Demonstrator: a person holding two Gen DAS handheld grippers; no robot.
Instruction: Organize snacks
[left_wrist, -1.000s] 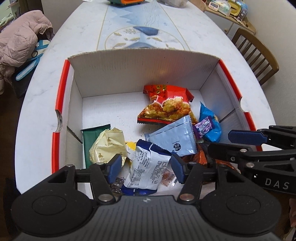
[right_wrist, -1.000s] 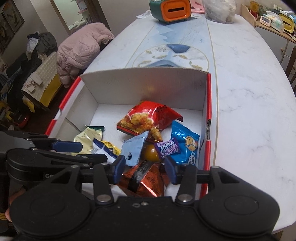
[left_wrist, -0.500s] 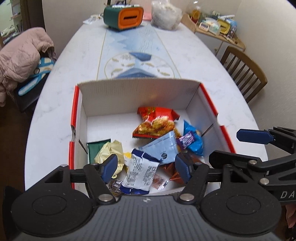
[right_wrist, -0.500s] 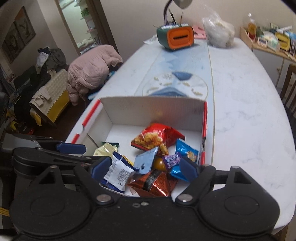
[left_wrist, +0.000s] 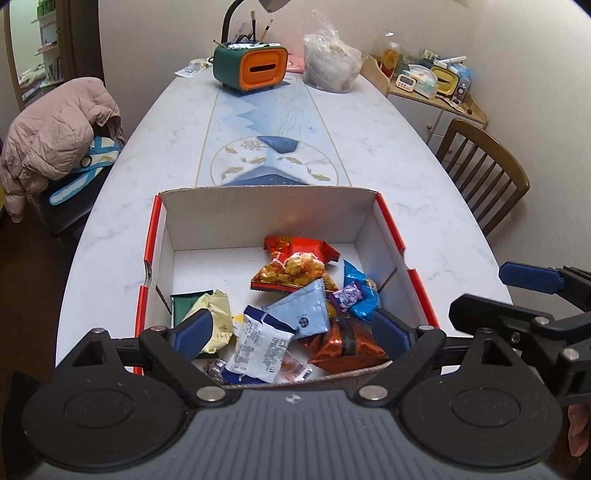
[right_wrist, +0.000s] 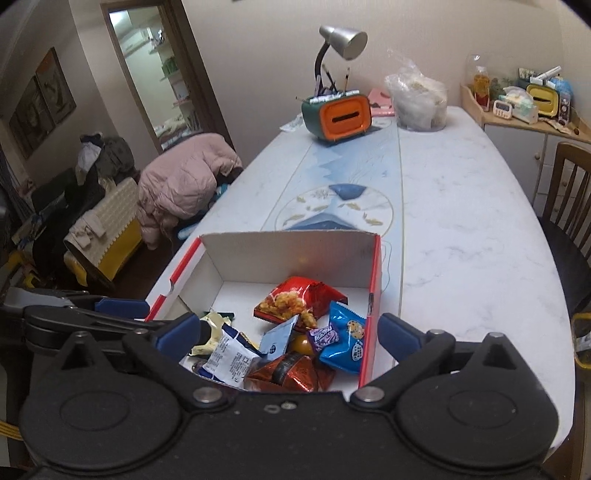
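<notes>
A white cardboard box (left_wrist: 266, 210) with red edges sits on the near end of the table; it also shows in the right wrist view (right_wrist: 291, 254). It holds several snack packets: a red bag (left_wrist: 295, 264) (right_wrist: 295, 299), a light blue sachet (left_wrist: 306, 314), a white-and-blue packet (left_wrist: 262, 343) (right_wrist: 229, 358), a yellow one (left_wrist: 214, 321), a blue packet (right_wrist: 345, 341) and a red foil packet (left_wrist: 349, 345) (right_wrist: 286, 374). My left gripper (left_wrist: 291, 334) is open and empty above the box's near edge. My right gripper (right_wrist: 288, 332) is open and empty beside it, and shows at the right of the left wrist view (left_wrist: 524, 299).
A marble table (left_wrist: 369, 147) with a blue centre pattern stretches away. At its far end stand a green-and-orange organizer (left_wrist: 251, 70), a desk lamp (right_wrist: 340, 44) and a plastic bag (left_wrist: 330, 61). A wooden chair (left_wrist: 480, 173) is right, a pink jacket (left_wrist: 55, 136) on a chair left.
Both grippers have pulled back and up from the box, so it looks smaller and more of the room shows. Both have opened wider. The snacks have not moved.
</notes>
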